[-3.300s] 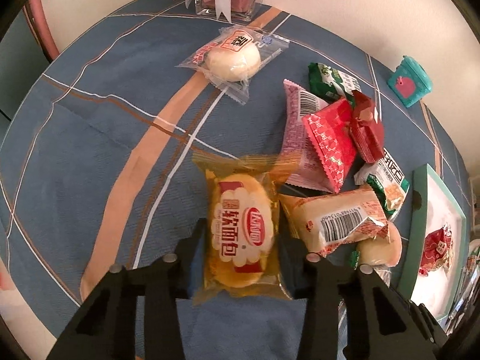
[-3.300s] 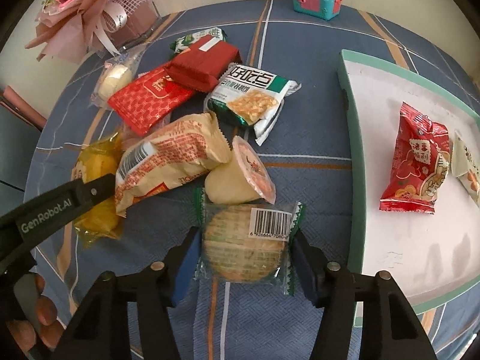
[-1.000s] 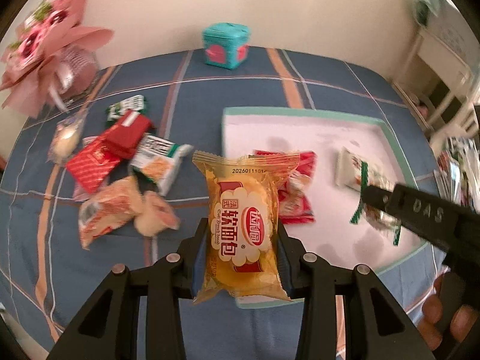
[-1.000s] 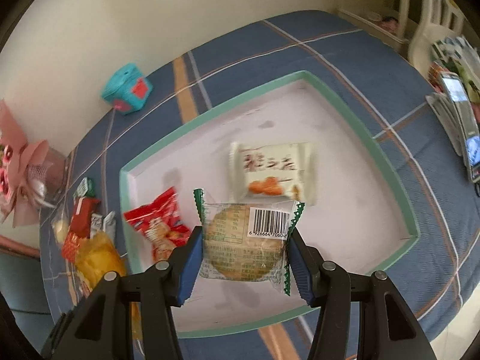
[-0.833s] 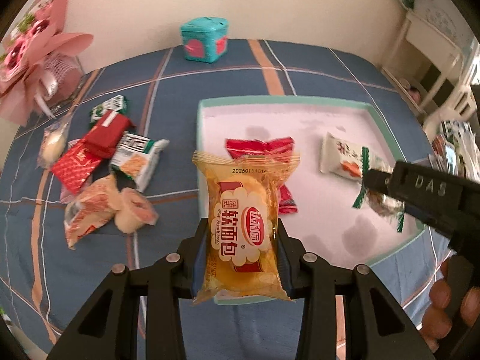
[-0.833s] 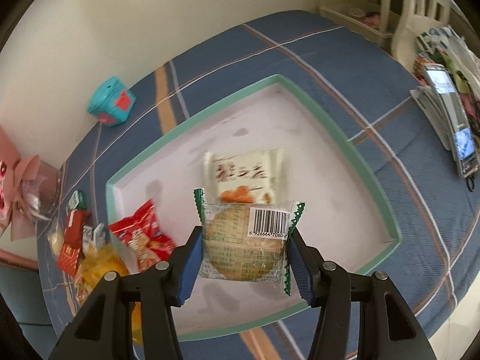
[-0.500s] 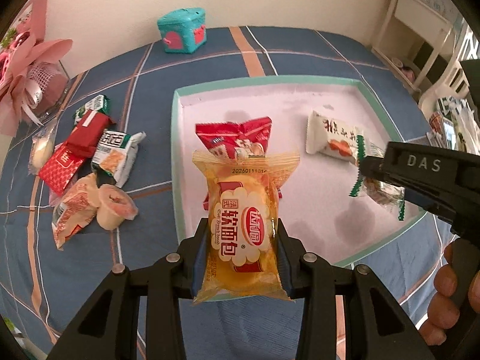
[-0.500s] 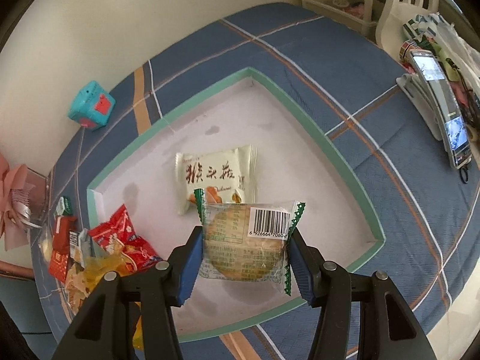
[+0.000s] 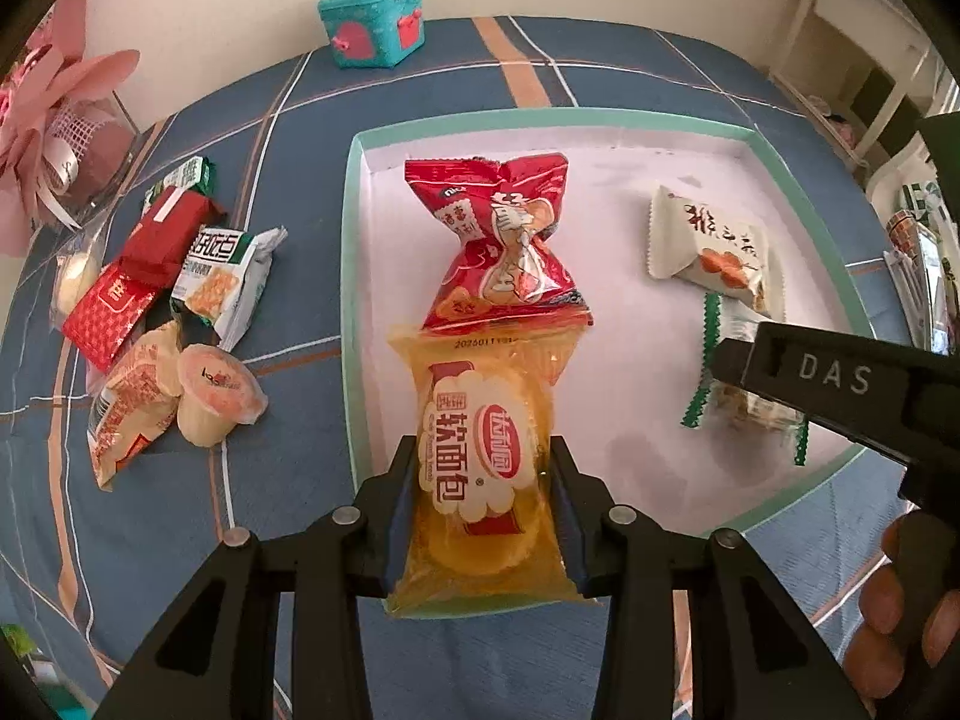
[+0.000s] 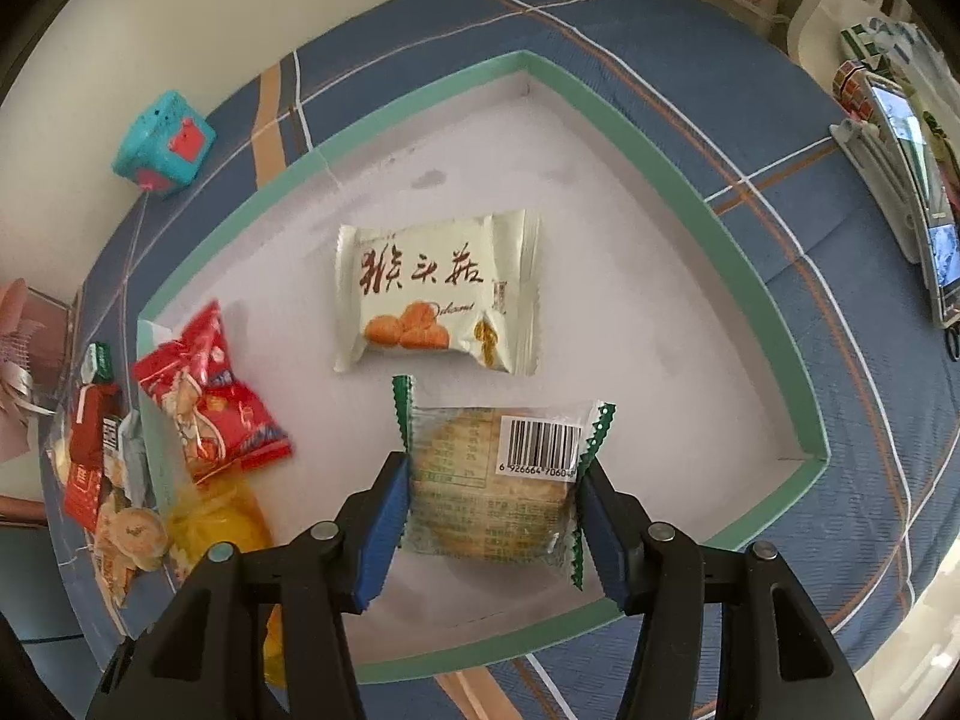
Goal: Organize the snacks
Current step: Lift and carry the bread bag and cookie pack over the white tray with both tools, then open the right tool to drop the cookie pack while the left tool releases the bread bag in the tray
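Left gripper (image 9: 483,513) squeezing yellow plastic-wrapped soft bread (image 9: 480,474); right gripper (image 10: 493,513) pinching clear green-edged round cracker pack (image 10: 492,480). Both held low over white tray with green rim (image 10: 774,324), likely for dropping beside red candy bag (image 9: 504,252).

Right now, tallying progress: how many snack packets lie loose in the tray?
2. A red packet near the tray's left wall, a white packet mid-tray. The yellow bread packet in the left gripper and biscuit packet in the right gripper are clamped, uncounted.
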